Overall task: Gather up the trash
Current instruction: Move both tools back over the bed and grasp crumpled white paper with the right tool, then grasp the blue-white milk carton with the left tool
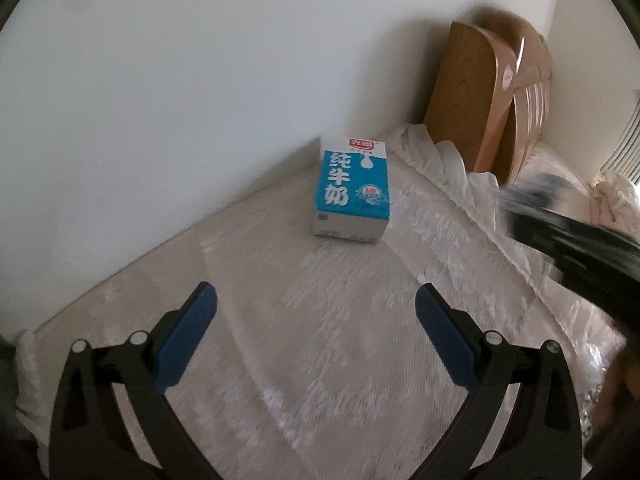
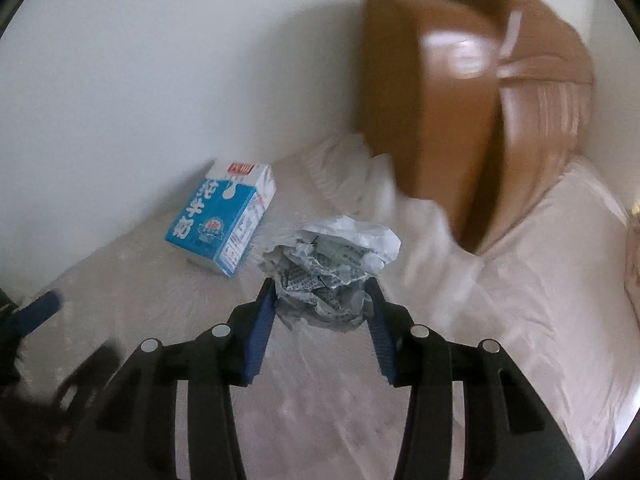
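A blue and white milk carton [image 1: 352, 188] lies flat on a lace-covered surface [image 1: 280, 380] close to the wall. My left gripper [image 1: 316, 294] is open, a short way in front of the carton, with nothing between its blue pads. In the right wrist view the carton [image 2: 220, 220] lies at the left. To its right, a crumpled wad of printed paper [image 2: 332, 256] sits between the pads of my right gripper [image 2: 320, 292], which press on both its sides. One blue fingertip [image 2: 40, 308] of the left gripper shows at the left edge.
A white wall runs behind the surface. A brown wooden headboard [image 1: 480, 100] stands at the back right, blurred in the right wrist view [image 2: 440, 100]. Pale bedding [image 2: 540, 272] lies to the right. A ruffled white cloth edge [image 1: 432, 160] hangs between surface and bed.
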Motion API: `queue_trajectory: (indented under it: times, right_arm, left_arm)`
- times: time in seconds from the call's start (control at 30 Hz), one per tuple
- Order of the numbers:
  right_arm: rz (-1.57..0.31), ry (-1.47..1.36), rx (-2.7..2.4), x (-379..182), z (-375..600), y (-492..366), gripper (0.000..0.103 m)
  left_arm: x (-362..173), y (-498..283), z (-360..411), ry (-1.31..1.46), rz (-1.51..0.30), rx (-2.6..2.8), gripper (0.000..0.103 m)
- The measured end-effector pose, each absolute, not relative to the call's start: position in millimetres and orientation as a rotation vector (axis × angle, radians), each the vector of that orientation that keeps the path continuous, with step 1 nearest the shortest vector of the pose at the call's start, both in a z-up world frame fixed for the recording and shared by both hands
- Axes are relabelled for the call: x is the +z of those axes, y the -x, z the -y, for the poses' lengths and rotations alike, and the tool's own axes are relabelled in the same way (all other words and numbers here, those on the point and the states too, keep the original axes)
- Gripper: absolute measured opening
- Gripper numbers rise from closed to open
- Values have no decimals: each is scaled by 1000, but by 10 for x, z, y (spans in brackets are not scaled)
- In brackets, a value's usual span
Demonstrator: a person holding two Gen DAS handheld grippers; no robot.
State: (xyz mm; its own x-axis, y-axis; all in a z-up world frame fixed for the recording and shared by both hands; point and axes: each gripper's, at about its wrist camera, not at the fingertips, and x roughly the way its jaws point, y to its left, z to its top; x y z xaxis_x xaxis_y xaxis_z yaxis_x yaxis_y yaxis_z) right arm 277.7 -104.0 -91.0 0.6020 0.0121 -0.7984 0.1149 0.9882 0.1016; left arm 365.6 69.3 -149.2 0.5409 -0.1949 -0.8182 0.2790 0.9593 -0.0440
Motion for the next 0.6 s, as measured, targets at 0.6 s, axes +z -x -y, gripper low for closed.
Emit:
queue_trajectory:
  times: [0.6]
  right_arm:
    - [-967,-286,-156,-725,1493,-1159,47]
  left_arm:
    - [-2026,-4606,115,-233,-1042,-274,64]
